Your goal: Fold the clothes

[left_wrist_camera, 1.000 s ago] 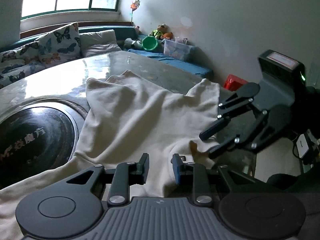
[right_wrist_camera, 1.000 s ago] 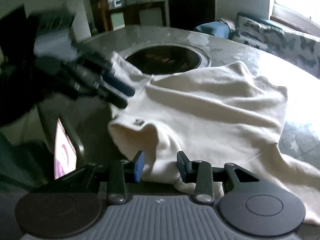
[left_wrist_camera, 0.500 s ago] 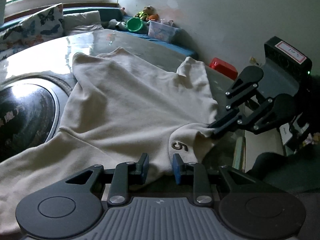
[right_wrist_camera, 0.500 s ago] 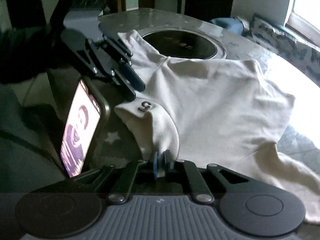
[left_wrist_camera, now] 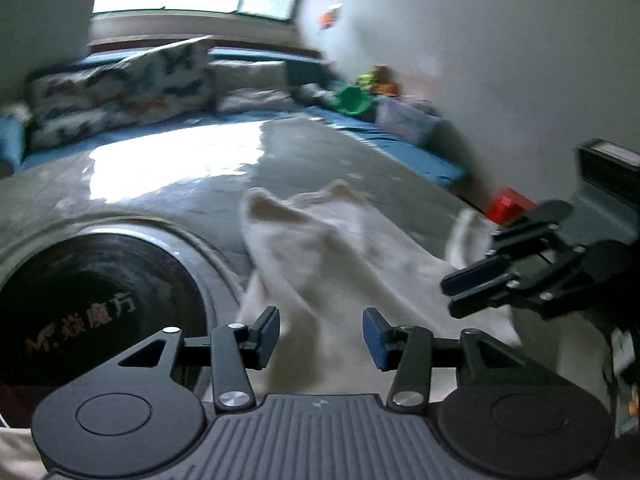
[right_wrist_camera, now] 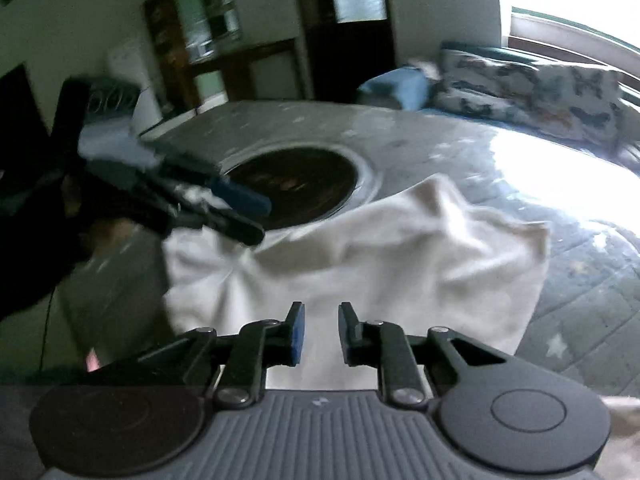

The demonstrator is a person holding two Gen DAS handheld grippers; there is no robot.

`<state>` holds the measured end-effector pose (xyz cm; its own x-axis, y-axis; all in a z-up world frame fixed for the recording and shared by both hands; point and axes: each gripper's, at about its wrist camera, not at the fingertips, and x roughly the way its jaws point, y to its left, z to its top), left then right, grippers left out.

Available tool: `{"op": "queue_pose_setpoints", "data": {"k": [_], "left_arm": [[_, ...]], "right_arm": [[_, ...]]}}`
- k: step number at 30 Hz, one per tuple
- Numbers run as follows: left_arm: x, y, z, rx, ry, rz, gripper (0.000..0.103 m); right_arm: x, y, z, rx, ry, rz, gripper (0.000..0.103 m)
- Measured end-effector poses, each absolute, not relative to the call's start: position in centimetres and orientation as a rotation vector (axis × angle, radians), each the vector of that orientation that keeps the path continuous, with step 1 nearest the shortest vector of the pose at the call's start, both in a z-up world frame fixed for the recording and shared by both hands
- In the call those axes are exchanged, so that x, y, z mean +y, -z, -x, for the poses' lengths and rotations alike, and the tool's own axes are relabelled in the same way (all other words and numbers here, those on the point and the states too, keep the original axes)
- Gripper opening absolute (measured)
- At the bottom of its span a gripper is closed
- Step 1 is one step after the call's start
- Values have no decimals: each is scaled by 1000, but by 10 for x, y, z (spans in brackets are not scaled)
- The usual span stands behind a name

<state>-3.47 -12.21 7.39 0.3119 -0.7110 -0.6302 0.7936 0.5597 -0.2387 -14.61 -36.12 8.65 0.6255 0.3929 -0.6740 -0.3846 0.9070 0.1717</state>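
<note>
A cream garment lies bunched on the grey stone table, beside its round dark inset. My left gripper hovers over the garment's near part with its jaws opening; the cloth shows behind the gap and neither pad presses on it. To the right, my right gripper sits at the cloth's edge. In the right wrist view the garment spreads ahead of my right gripper, whose jaws are opening a little, pads off the cloth. The left gripper appears blurred at the garment's left corner.
Butterfly-print cushions line a blue bench under the window. A green bowl, a clear box and a red object stand by the wall. The table's edge and a dark doorway lie beyond the inset.
Both grippers have swung forward over the table and the pictures are blurred. The right gripper has let go of the fold it pinched. The left jaws stand wider. The garment is more bunched.
</note>
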Motion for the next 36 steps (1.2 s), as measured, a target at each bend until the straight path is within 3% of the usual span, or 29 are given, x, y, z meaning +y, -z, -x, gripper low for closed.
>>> {"op": "queue_pose_setpoints", "data": {"k": [4,6,12,15,16,18,25,28,31,34,36], "left_arm": [[-145,-60,8,813,908,-87,53],[-153,-54,-3,842,884,-64,53],[-172,-39,-23,878,841,-3,49],[-179,-37,-22,857,824,-19,19],[-181,-37,-20,847,828,-24,13],[-183,-39,-14,815,840,-33,11],[-204,-50,33,664,937,-161,10],[-213,-46,50,629,977,-242,11],[-219,-40,59,615,1003,-281,11],[-219,-39,63,615,1014,-280,26],[-217,-38,64,617,1019,-273,30]], "right_arm": [[-371,-86,121,761,-372,-48,25],[-374,-85,112,756,-344,-64,35],[-389,-78,89,753,-279,-142,35],[-396,-77,80,744,-252,-185,35],[-397,-78,78,742,-242,-196,35],[-399,-80,73,731,-235,-223,35],[-391,-83,59,693,-228,-233,35],[-378,-80,56,703,-241,-198,43],[-361,-74,53,734,-238,-116,43],[-348,-65,47,774,-249,-50,43],[-341,-59,42,799,-256,-19,41]]}}
